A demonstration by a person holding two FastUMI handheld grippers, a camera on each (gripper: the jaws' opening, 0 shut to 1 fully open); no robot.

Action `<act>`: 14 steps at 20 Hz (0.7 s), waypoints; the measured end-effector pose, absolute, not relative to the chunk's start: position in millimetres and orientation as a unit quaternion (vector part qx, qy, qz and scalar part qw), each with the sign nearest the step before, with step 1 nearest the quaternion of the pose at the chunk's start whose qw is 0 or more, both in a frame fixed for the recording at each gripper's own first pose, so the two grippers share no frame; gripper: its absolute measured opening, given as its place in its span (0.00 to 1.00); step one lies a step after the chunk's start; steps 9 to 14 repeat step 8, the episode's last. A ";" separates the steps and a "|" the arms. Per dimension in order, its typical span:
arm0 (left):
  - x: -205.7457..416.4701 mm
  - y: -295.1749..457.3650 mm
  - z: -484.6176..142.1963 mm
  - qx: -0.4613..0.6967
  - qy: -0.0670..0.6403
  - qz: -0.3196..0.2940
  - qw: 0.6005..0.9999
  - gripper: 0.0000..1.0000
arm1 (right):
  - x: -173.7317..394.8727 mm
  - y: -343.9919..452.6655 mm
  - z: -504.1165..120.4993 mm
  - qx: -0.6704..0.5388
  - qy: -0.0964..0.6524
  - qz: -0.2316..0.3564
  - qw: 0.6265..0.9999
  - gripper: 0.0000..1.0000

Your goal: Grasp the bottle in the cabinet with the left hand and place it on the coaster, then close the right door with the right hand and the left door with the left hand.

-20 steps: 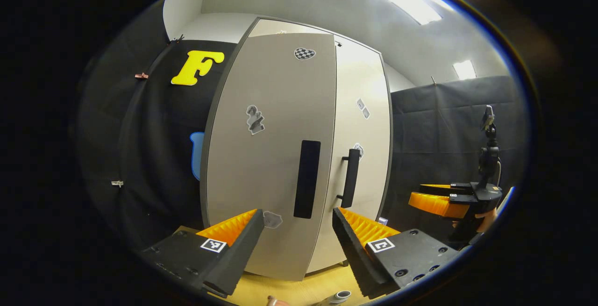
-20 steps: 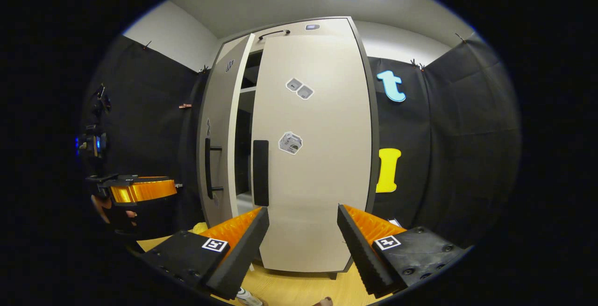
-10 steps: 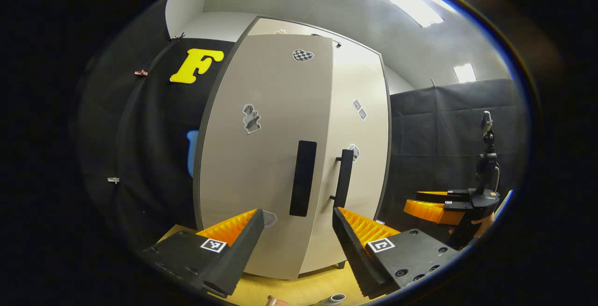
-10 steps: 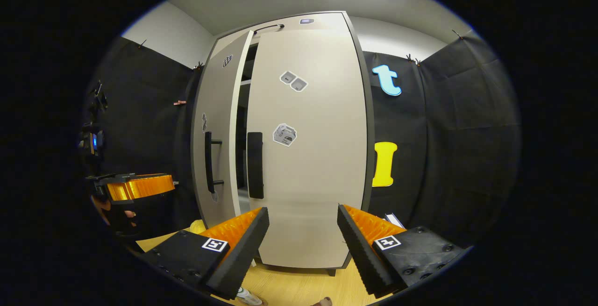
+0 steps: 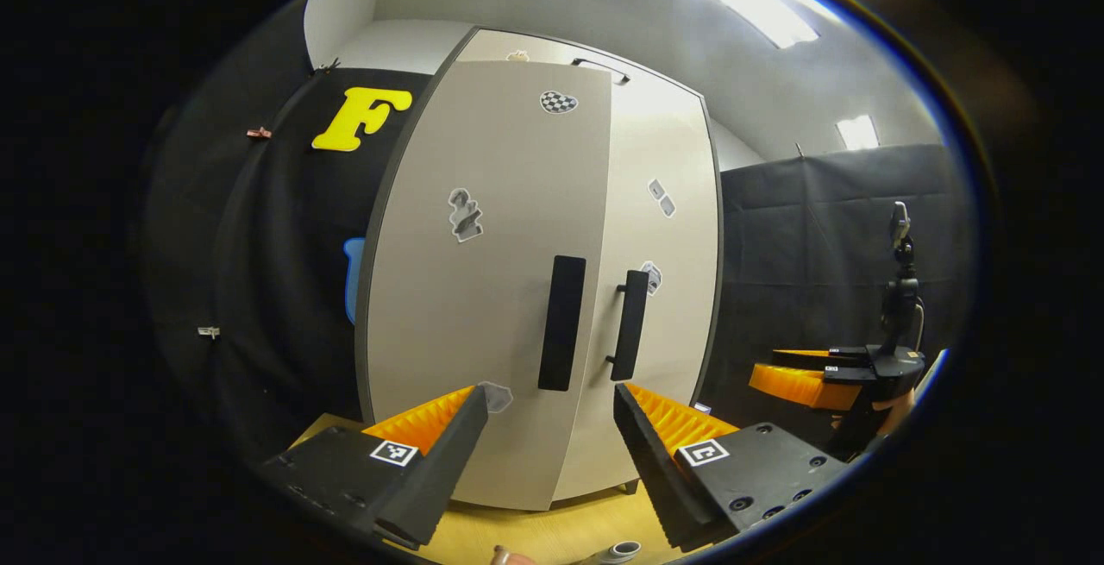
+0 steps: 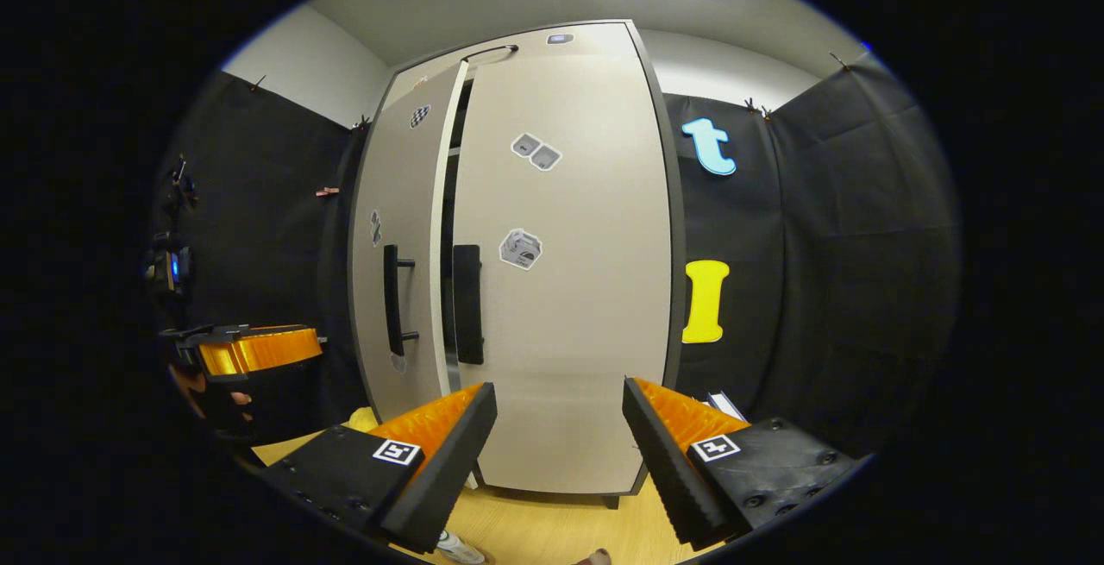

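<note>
The pale cabinet fills the middle of both views. In the right gripper view its right door [image 6: 569, 306] lies shut, and the left door [image 6: 397, 203] stands slightly ajar with a thin dark gap [image 6: 449, 229] between them. In the left gripper view the left door [image 5: 483, 289] with its black handle [image 5: 561, 322] faces me, close ahead of my open left gripper [image 5: 548, 461]. My right gripper [image 6: 561, 461] is open and empty, facing the right door. A bottle top [image 5: 619, 552] pokes up at the bottom edge; the coaster under it is hidden.
The wooden table top [image 6: 552, 535] runs under the cabinet. The right gripper [image 5: 811, 379] hangs at the far right of the left gripper view, and the left gripper [image 6: 259, 349] at the left of the right gripper view. A yellow object [image 6: 366, 418] lies behind the left finger.
The left door has swung further toward shut, so the gap between the doors has narrowed to a slit. Both grippers stay open; the right door has not moved.
</note>
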State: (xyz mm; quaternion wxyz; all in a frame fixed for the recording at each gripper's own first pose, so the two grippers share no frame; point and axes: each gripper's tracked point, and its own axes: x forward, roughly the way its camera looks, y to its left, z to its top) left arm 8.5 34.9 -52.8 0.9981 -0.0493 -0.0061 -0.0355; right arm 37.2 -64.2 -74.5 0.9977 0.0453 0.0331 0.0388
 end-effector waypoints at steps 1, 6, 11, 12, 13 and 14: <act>9.2 34.2 -53.1 -0.045 -0.006 -0.035 0.998 0.94 | 37.2 -64.8 -73.9 0.046 0.033 0.038 0.998 0.98; 10.5 32.4 -56.8 -0.041 -0.003 -0.031 0.999 0.94 | 35.8 -67.1 -74.7 0.051 0.036 0.036 0.997 0.98; 11.1 32.7 -57.6 -0.045 -0.002 -0.030 0.999 0.94 | 35.8 -69.1 -74.7 0.053 0.036 0.032 0.997 0.98; 11.1 32.7 -57.6 -0.045 -0.002 -0.030 0.999 0.94 | 35.8 -69.1 -74.7 0.053 0.036 0.032 0.997 0.98; 11.1 32.7 -57.6 -0.045 -0.002 -0.030 0.999 0.94 | 35.8 -69.1 -74.7 0.053 0.036 0.032 0.997 0.98; 11.1 32.7 -57.6 -0.045 -0.002 -0.030 0.999 0.94 | 35.8 -69.1 -74.7 0.053 0.036 0.032 0.997 0.98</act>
